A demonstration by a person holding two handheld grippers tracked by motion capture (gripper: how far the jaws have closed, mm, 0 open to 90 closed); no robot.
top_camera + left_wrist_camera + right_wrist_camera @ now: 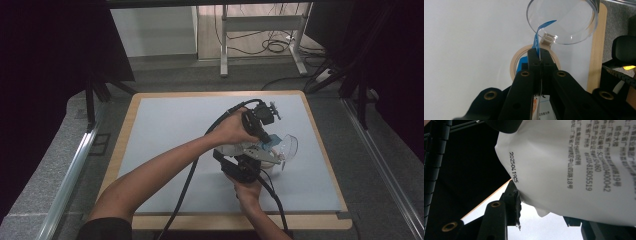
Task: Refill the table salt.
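Pinching blue strip [537, 40], left gripper [540, 53]; right gripper [541, 202] clamping printed white bag [574, 165].

Both claws, left [264, 143] and right [250, 162], hold a white packet [239, 148] beside a clear bowl [287, 145].

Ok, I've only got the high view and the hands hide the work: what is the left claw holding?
Observer: The left claw is shut on a thin blue strip that curls up past its tips.
Operator: What's beyond it?
Observer: A tape roll lies under the claw, a clear round dish just past it.
Operator: And the right claw?
Observer: A white packet with black print sits between its jaws.
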